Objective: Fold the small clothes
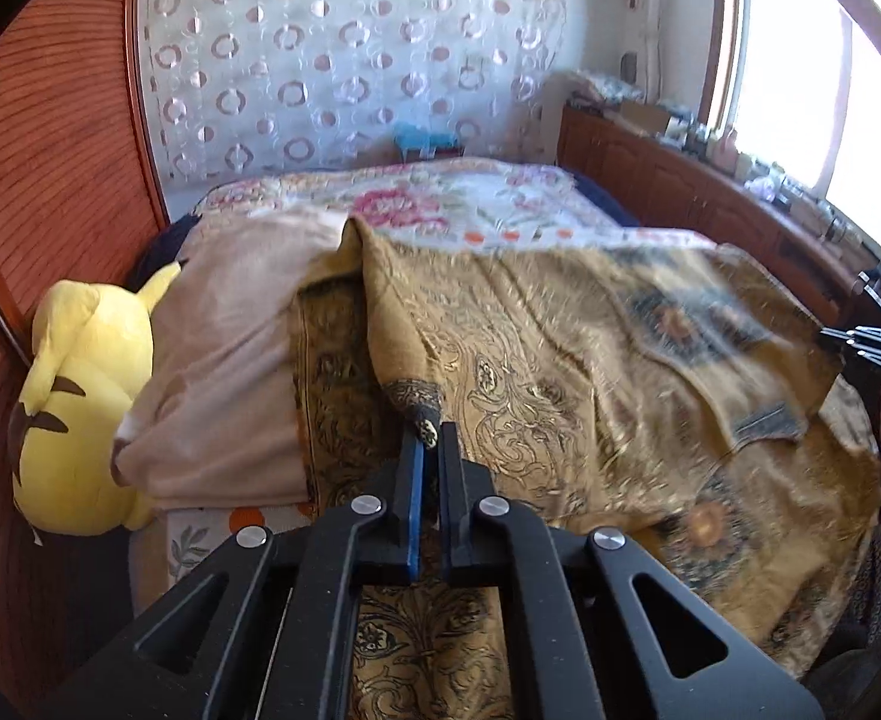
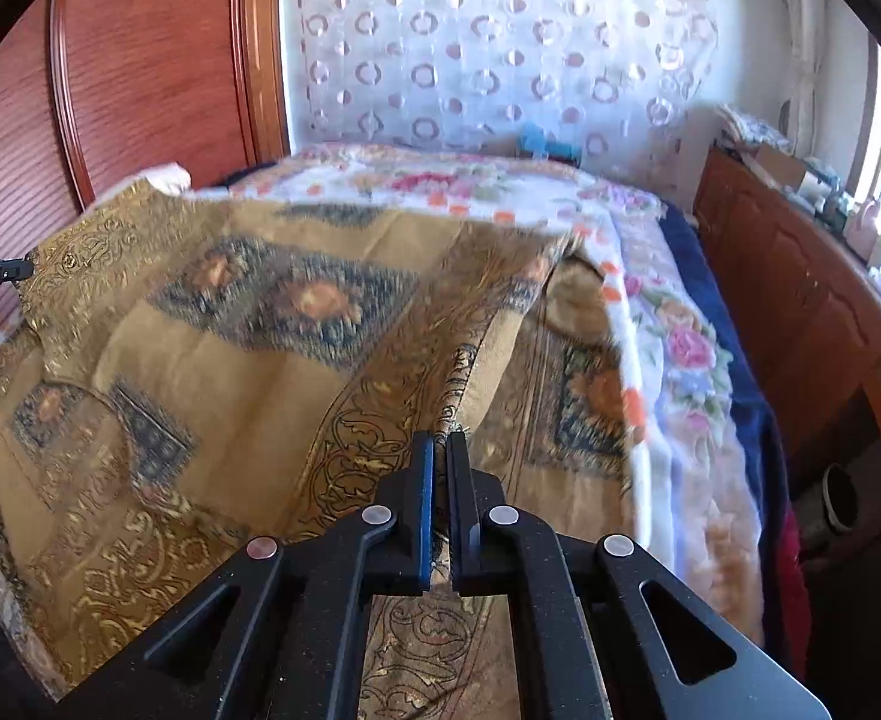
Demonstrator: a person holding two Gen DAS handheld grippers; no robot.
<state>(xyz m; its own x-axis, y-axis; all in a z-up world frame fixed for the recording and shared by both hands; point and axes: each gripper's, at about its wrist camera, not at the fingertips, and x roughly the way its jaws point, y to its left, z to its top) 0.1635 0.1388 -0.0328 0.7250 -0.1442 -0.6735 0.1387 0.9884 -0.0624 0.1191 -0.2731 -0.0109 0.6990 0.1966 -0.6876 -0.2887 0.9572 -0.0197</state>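
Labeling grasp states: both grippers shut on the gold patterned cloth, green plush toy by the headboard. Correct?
Not quite: the plush toy is yellow, not green, as the left wrist view shows. Both the left gripper and right gripper are indeed shut on the gold patterned cloth.

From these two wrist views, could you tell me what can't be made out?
- Bed under the golden cloth: covered in both views.
- Plush toy: partly hidden by a beige blanket, left view.
- Cloth pattern: motion-blurred, right view.
- Sideboard clutter: too small.
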